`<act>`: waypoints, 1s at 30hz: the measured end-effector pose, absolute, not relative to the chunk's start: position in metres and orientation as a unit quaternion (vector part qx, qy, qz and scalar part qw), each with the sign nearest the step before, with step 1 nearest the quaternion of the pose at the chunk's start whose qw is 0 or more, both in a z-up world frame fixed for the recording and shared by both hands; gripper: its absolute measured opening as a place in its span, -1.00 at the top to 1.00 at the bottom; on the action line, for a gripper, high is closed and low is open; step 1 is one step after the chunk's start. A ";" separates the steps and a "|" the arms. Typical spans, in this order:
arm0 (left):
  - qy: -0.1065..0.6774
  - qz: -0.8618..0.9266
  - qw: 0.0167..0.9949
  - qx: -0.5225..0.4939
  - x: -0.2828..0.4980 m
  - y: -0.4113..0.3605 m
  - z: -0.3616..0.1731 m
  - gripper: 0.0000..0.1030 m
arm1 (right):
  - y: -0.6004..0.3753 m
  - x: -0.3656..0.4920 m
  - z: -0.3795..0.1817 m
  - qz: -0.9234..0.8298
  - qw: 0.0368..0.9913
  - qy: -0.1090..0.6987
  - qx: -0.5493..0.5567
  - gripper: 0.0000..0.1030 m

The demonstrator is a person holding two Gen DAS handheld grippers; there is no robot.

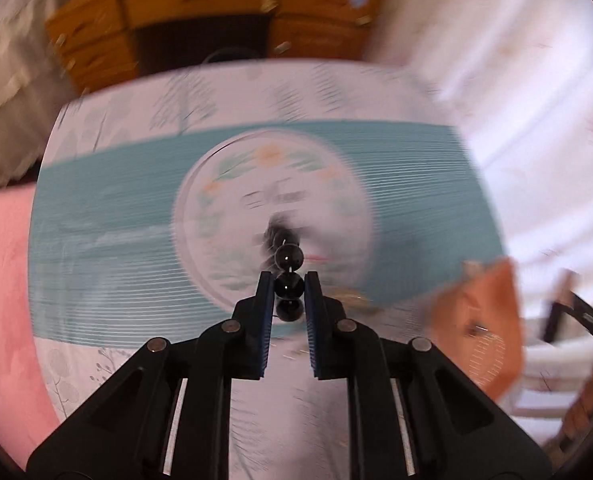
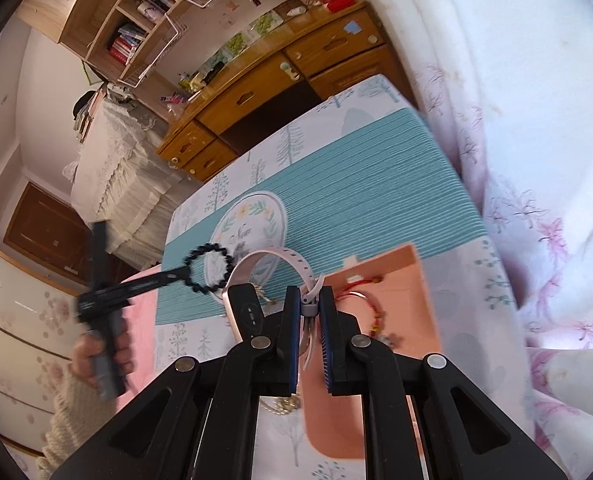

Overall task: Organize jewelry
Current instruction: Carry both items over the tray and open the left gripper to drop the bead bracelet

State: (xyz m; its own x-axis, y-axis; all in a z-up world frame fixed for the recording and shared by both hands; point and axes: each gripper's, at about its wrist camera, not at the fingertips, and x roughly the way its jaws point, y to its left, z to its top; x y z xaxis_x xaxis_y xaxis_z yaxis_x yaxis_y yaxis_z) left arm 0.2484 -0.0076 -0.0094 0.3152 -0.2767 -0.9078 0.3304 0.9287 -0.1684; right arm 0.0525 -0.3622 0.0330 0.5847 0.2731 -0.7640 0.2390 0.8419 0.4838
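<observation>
My left gripper (image 1: pixel 289 280) is shut on a black bead bracelet (image 1: pixel 289 258), one bead pinched between the blue pads and the rest hanging blurred over the teal mat (image 1: pixel 116 220). The right wrist view shows the same bracelet (image 2: pixel 194 286) as a ring dangling from the left gripper (image 2: pixel 182 271), which a hand (image 2: pixel 104 356) holds. My right gripper (image 2: pixel 307 292) is shut on the clasp of a white-strapped watch (image 2: pixel 246 310), lifted above the table. Beside it lies an orange tray (image 2: pixel 396 276) holding a red bracelet (image 2: pixel 370 300).
A gold chain (image 2: pixel 282 404) lies on the tablecloth under my right gripper. Beyond the table stand a wooden desk with drawers (image 2: pixel 256 92) and shelves. White flowered bedding (image 2: pixel 516 160) rises along the right side, and pink cloth (image 1: pixel 0 280) lies to the left.
</observation>
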 end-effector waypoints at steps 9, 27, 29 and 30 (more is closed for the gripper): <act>0.499 -0.325 0.802 0.040 0.163 -0.103 0.068 0.76 | -0.385 0.009 0.028 -0.024 0.848 0.459 0.265 0.83; 0.551 -0.380 0.733 0.123 0.069 -0.214 -0.028 0.76 | -0.383 -0.003 -0.010 -0.054 0.848 0.480 0.221 0.83; 0.559 -0.362 0.734 0.134 0.073 -0.212 -0.036 0.75 | -0.378 0.004 -0.016 -0.053 0.846 0.485 0.216 0.83; 0.566 -0.358 0.731 0.132 0.075 -0.209 -0.042 0.73 | -0.377 0.008 -0.019 -0.052 0.844 0.488 0.215 0.83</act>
